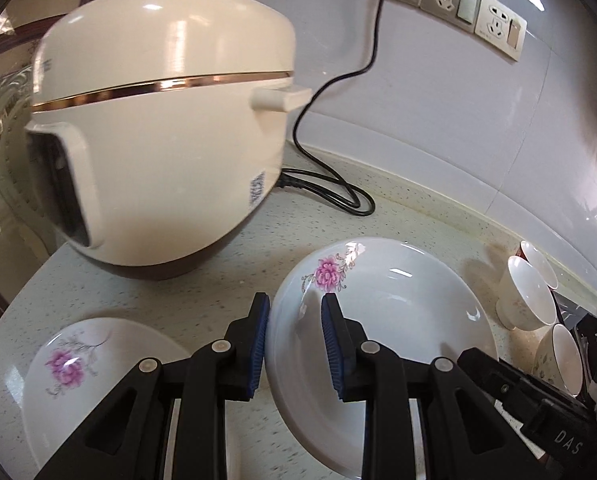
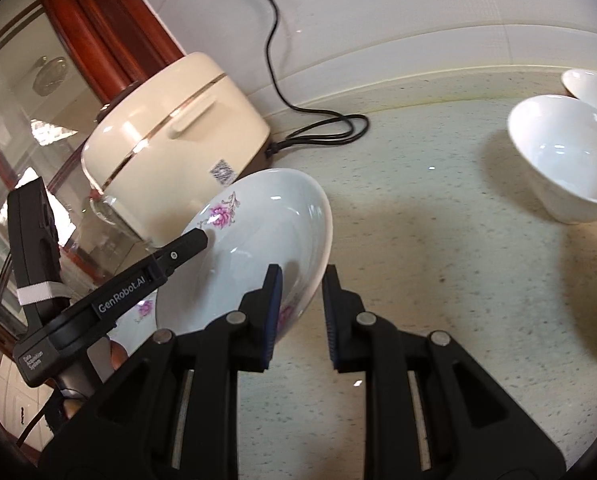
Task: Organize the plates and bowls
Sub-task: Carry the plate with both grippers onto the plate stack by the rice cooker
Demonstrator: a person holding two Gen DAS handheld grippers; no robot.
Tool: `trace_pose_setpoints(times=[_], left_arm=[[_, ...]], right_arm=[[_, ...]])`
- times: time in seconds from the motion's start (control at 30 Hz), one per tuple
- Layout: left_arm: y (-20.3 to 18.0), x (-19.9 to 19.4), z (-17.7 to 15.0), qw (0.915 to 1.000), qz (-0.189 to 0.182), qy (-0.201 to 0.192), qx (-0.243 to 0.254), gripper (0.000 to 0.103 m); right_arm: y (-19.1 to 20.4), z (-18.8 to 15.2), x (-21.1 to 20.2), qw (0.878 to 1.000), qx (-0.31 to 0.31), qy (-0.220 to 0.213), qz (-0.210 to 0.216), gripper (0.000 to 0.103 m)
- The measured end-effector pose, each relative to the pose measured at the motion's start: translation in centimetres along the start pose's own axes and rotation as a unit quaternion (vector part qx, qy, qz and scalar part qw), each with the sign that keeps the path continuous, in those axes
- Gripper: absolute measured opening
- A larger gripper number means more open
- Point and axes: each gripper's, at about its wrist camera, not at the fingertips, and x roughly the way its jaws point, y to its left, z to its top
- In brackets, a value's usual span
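Both grippers' fingers (image 1: 258, 344) clamp the white, pink-flowered plate's (image 1: 398, 300) rim.

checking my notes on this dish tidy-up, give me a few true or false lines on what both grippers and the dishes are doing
1. Both grippers clamp the same flowered plate. True: the left gripper and right gripper each pinch its rim.
2. The held plate lies flat on the counter. False: it is tilted, lifted off the counter.
3. A second flowered plate lies on the counter. True.
4. The rice cooker is unplugged. False: its black cord runs up into a wall socket.
5. The white bowls are stacked on the held plate. False: they stand apart.
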Motion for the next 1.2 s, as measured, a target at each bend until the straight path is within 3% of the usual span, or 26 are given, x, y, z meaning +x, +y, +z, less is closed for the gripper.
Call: trace_pose_setpoints(times=[0.4,0.67,1.0,1.2], left_arm=[[3.7,-4.4,-0.7,0.9991,0.024,-0.034,-0.008,0.028],[7.3,-6.1,-1.6,0.9982,0.041,-0.034,-0.027,0.028],[10.3,-7.0,-2.7,0.9967,0.064,-0.026,-0.045,0.028],[10.8,-7.0,-2.9,0.9959,0.075,-0.022,-0.044,0.028]], right_arm=[[3.2,-1.1,0.8,0.998,-0.034,0.004,0.054,0.024],[6.4,-3.0,2.1,0.995,-0.062,0.020,0.081,0.024],[9.0,-4.3,4.1,0.990,-0.092,0.030,0.098,0.024],[10.0,-4.7,5.4,0.989,-0.122,0.034,0.074,0.024]])
